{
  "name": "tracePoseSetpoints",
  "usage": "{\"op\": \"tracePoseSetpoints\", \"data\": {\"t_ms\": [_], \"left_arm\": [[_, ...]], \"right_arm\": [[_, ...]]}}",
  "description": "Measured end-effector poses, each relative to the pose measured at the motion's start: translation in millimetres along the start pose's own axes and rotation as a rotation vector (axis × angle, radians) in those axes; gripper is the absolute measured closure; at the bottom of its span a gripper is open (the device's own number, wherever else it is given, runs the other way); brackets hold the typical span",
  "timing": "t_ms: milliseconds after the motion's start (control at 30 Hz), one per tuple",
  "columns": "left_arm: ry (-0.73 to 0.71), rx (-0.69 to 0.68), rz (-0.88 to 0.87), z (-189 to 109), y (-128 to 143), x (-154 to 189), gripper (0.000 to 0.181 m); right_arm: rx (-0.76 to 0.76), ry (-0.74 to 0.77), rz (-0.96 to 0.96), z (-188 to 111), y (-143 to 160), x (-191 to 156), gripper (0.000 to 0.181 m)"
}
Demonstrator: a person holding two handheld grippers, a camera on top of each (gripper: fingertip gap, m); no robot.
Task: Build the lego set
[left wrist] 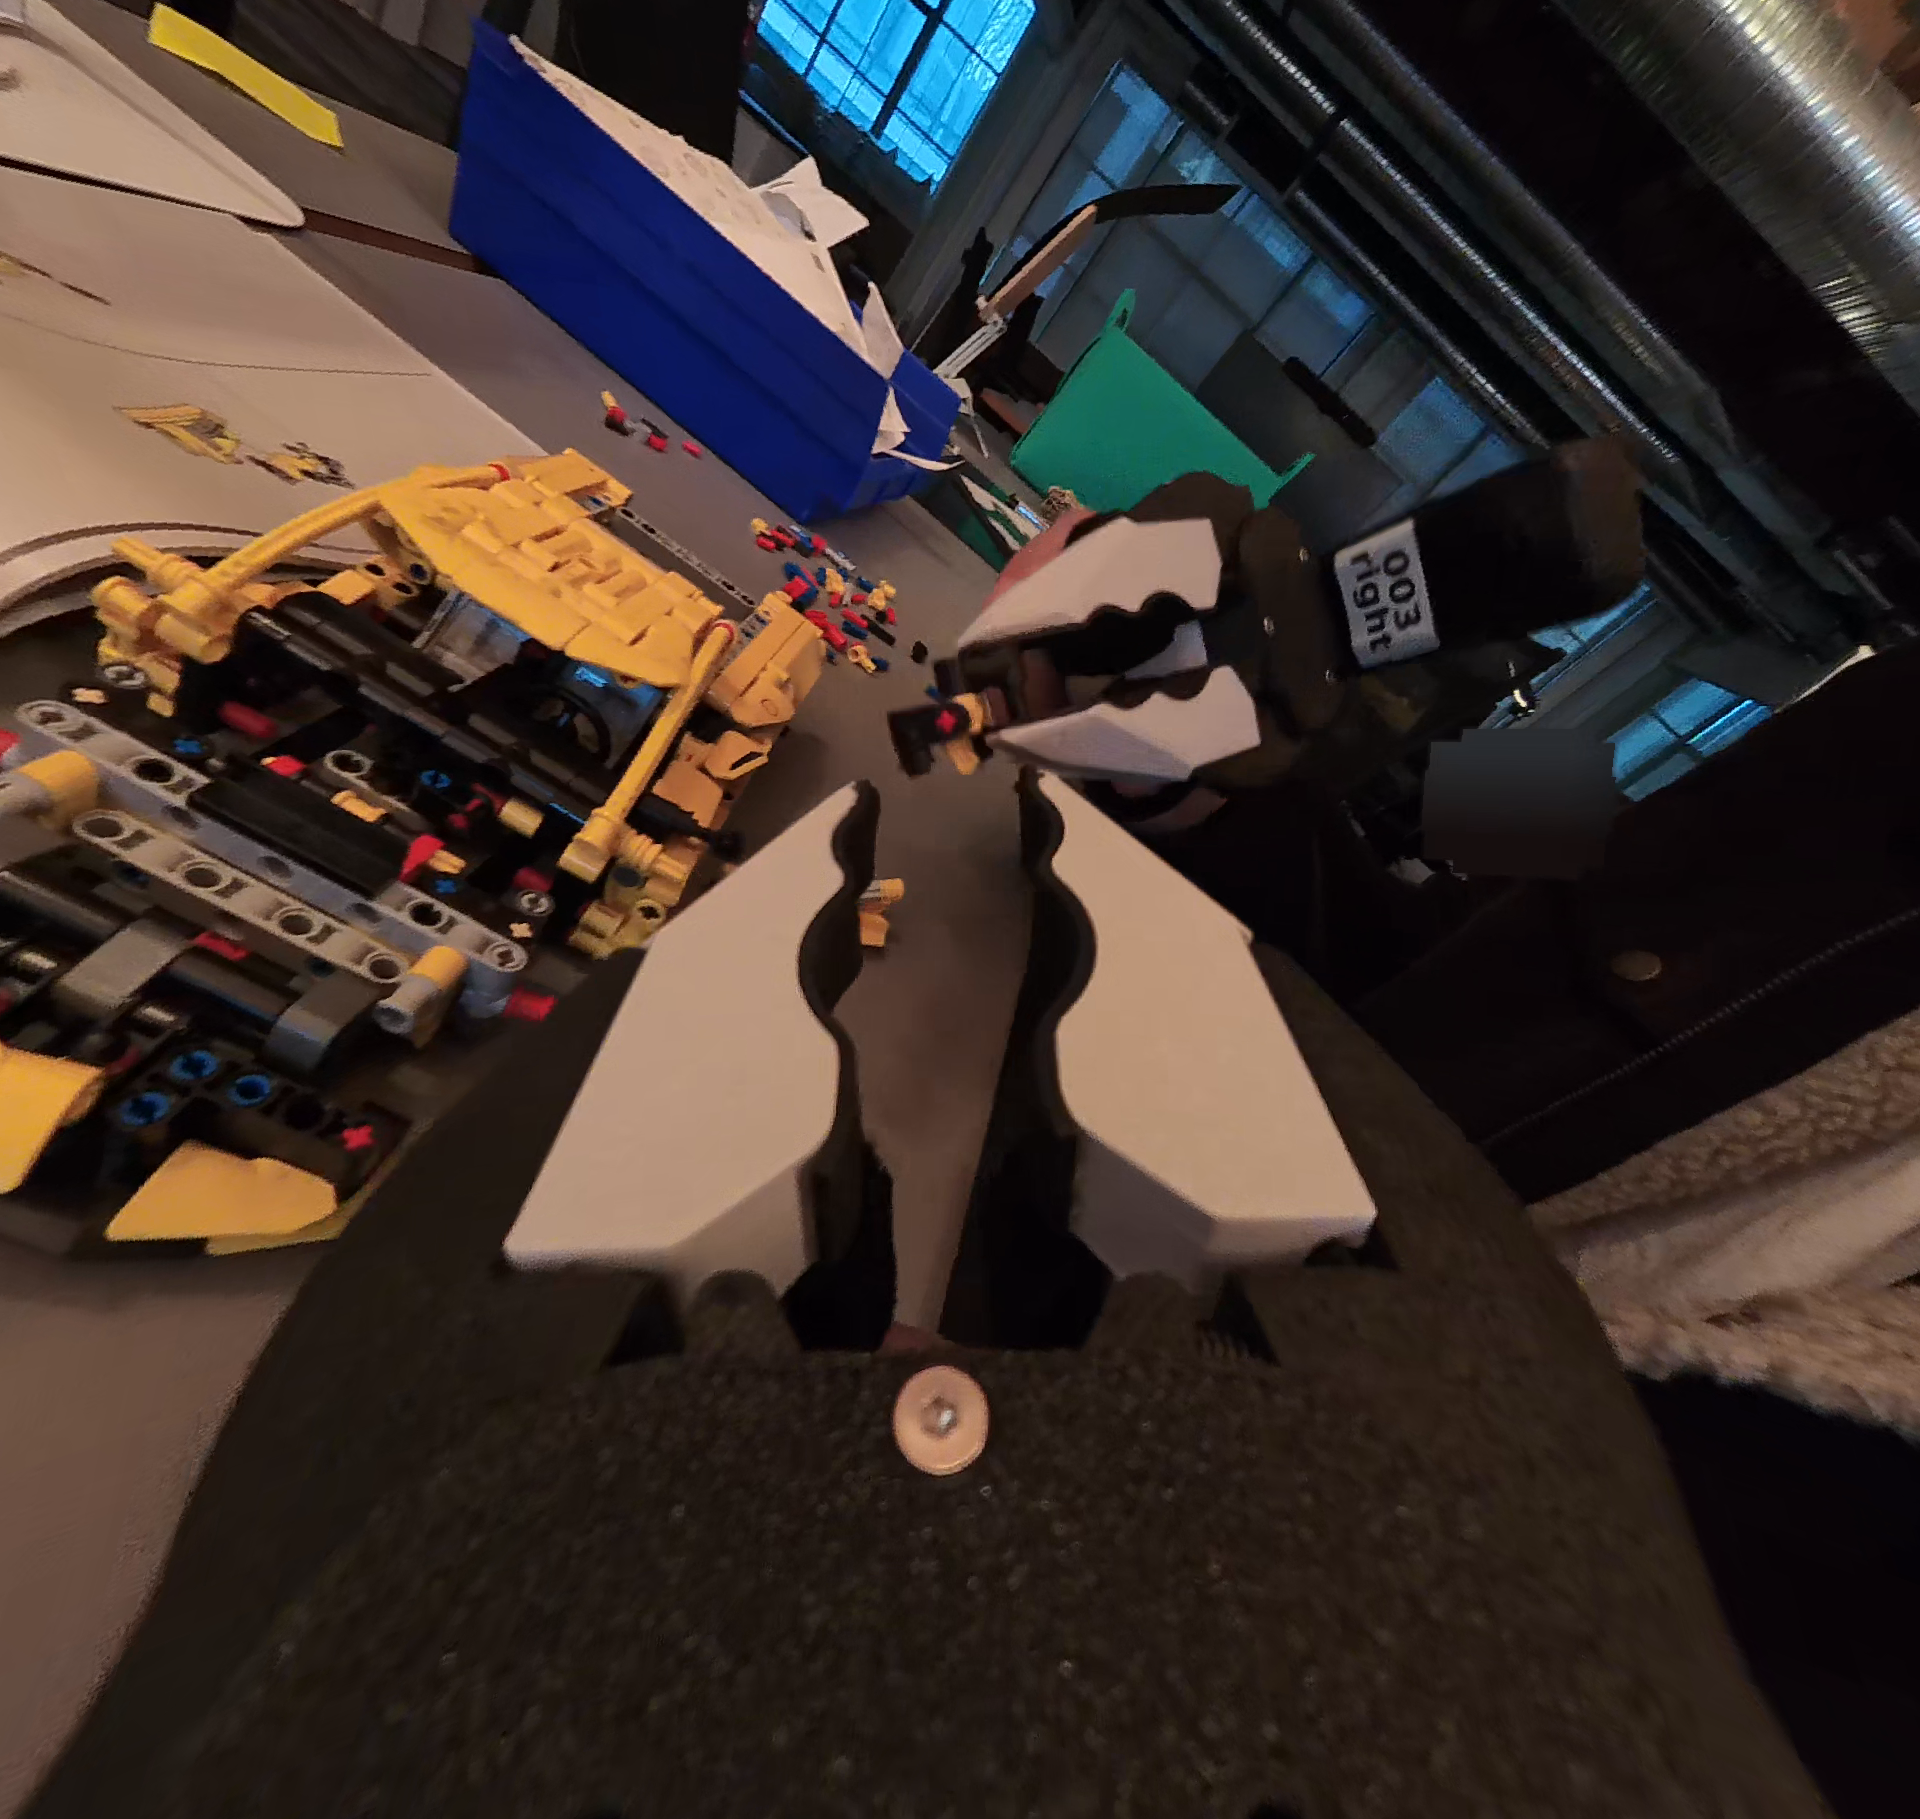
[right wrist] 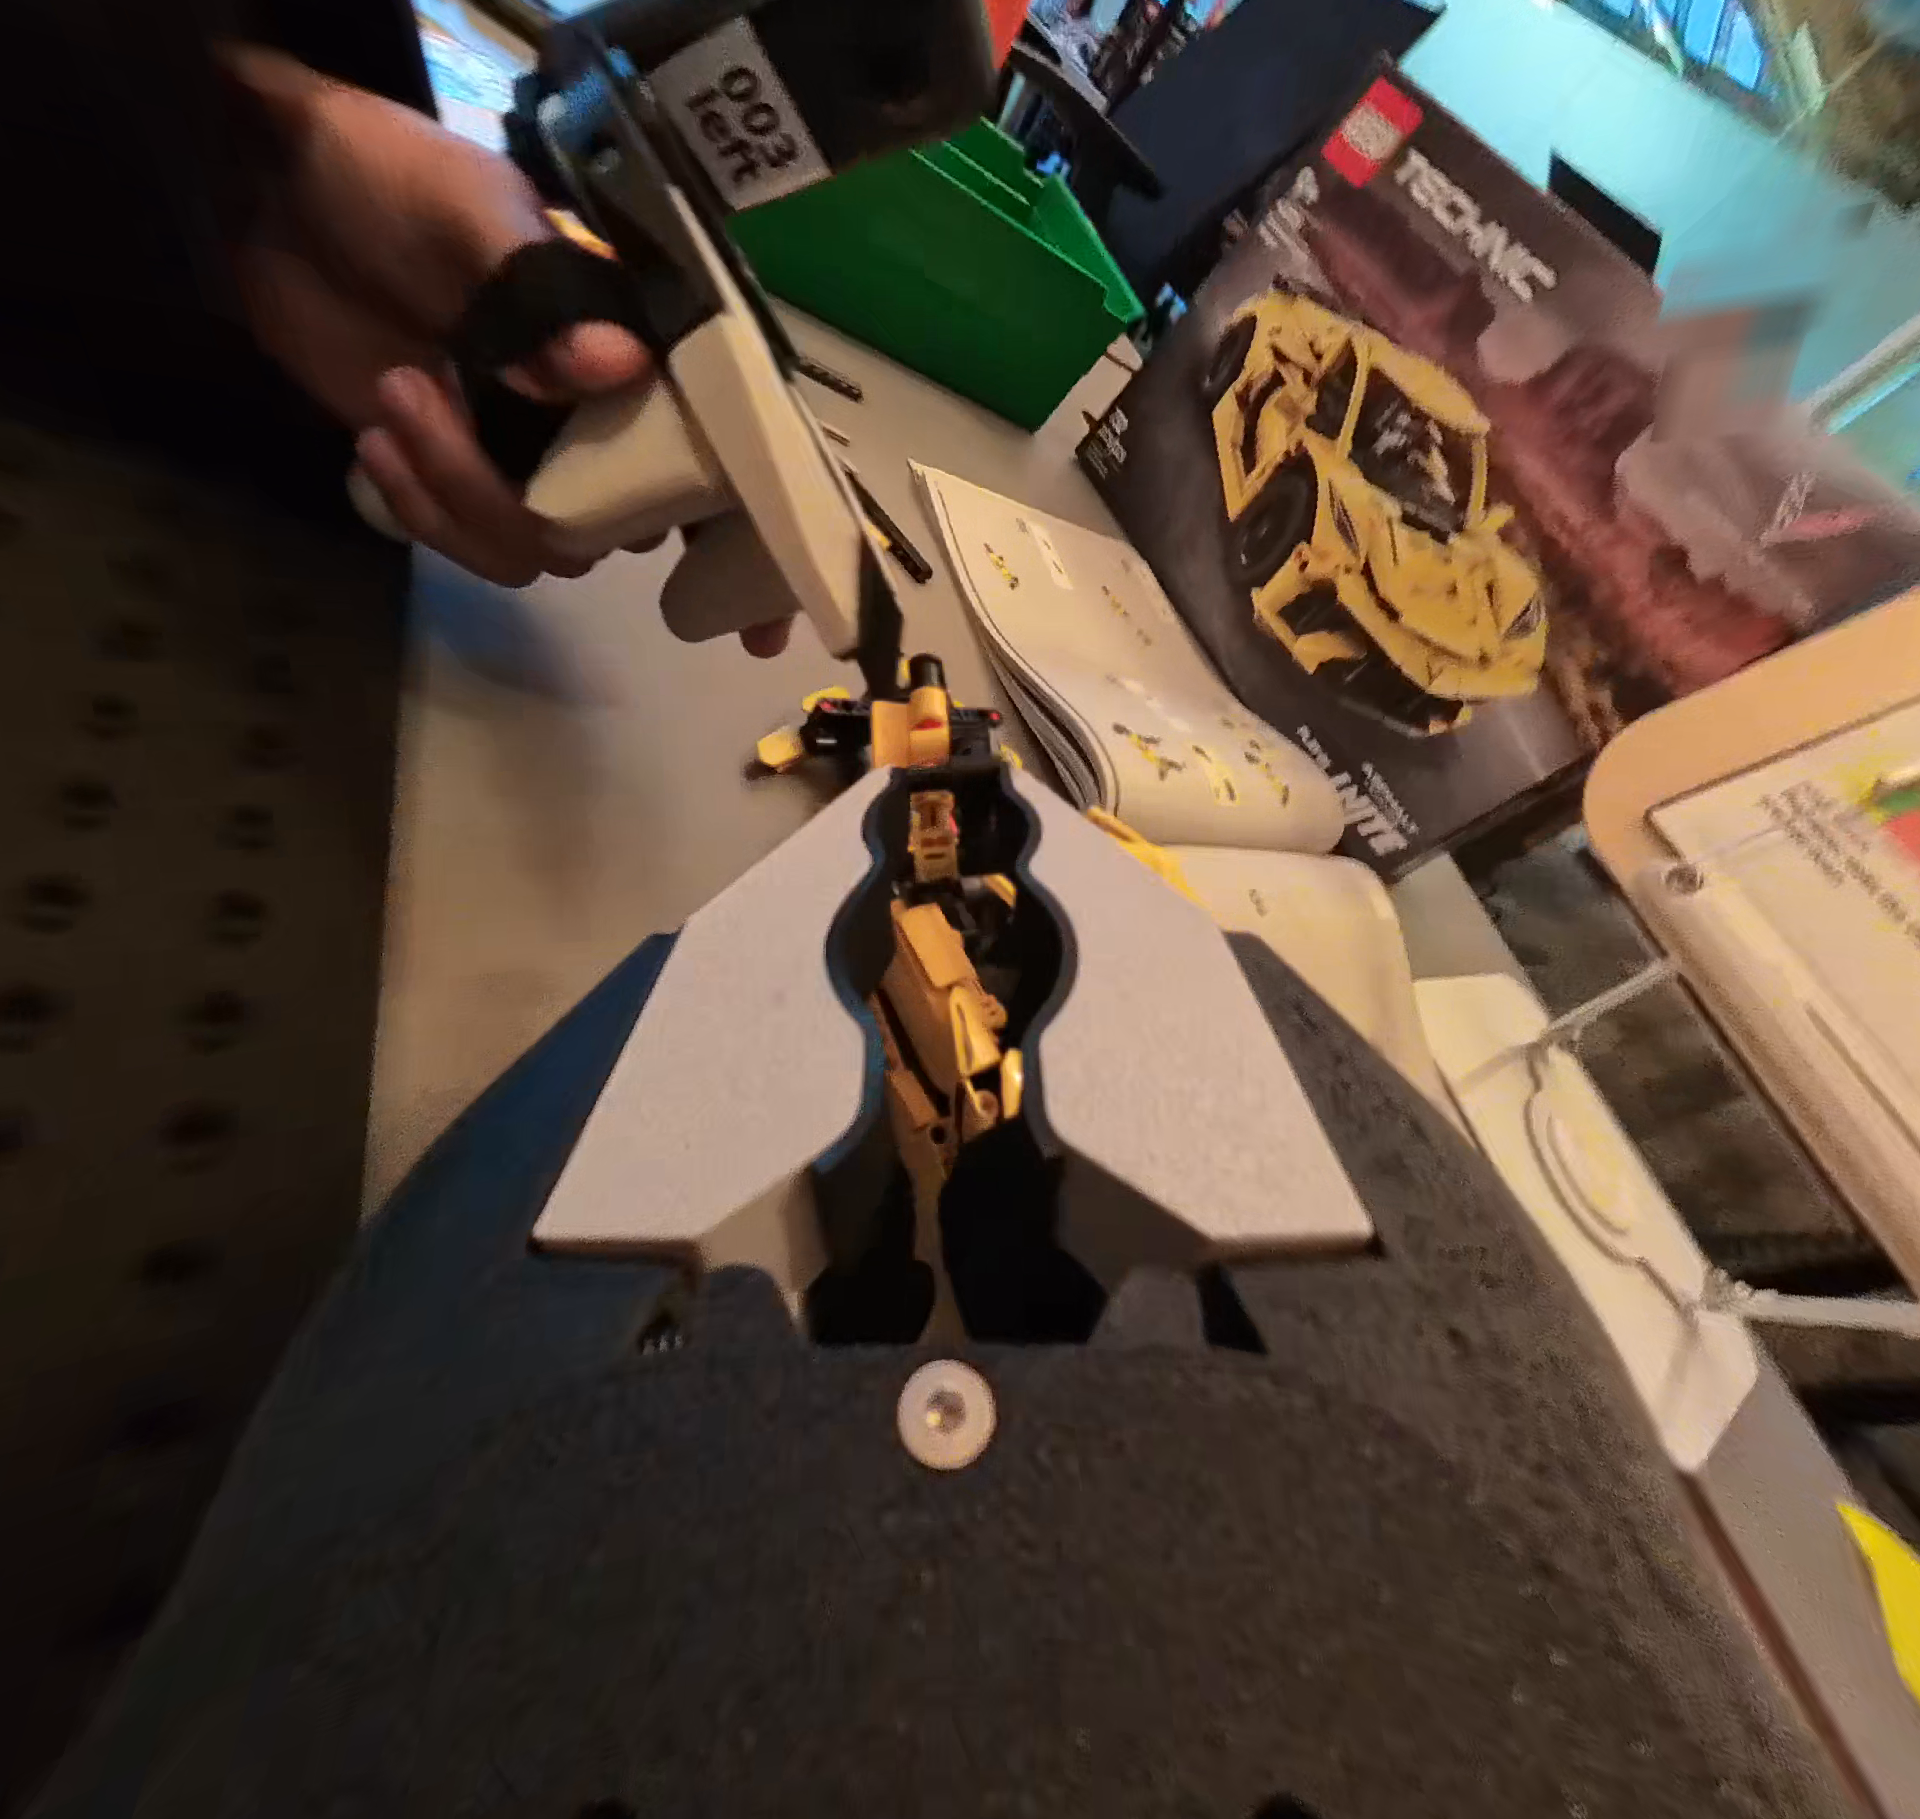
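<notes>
Lego car [left wrist: 416, 709], yellow and black and half built, stands on the grey table [left wrist: 582, 387] left of the left gripper [left wrist: 940, 798] in the left wrist view; this gripper is released and grasps nothing. Just beyond it the right gripper [left wrist: 961, 699] pinches a small yellow-black part [left wrist: 940, 725]. Loose pieces [left wrist: 831, 595] lie near a blue bin [left wrist: 665, 294]. In the right wrist view the right gripper [right wrist: 940, 782] is clenched on that part [right wrist: 920, 730], near the manual [right wrist: 1122, 668] and box [right wrist: 1434, 481].
</notes>
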State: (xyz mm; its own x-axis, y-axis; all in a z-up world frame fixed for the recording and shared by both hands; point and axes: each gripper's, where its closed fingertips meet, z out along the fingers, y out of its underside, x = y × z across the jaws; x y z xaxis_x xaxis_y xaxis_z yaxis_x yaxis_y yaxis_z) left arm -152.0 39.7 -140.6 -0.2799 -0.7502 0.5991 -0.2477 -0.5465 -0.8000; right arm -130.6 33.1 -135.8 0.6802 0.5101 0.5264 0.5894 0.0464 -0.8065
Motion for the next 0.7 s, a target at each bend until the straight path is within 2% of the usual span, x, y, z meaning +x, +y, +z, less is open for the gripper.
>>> {"op": "tracePoseSetpoints", "data": {"t_ms": [267,467,700], "left_arm": [[0.000,-0.013,0.014,2.2,2.2,1.4,0.154],[0.014,-0.015,0.015,2.0,2.5,3.5,0.165],[0.019,-0.029,0.002,3.3,5.1,3.7,0.165]], "right_arm": [[0.045,0.014,-0.098,-0.9,-11.6,-8.1,0.167],[0.015,-0.009,-0.095,2.6,-6.0,-12.6,0.167],[0.016,-0.024,-0.072,2.9,-5.2,-13.5,0.167]]}}
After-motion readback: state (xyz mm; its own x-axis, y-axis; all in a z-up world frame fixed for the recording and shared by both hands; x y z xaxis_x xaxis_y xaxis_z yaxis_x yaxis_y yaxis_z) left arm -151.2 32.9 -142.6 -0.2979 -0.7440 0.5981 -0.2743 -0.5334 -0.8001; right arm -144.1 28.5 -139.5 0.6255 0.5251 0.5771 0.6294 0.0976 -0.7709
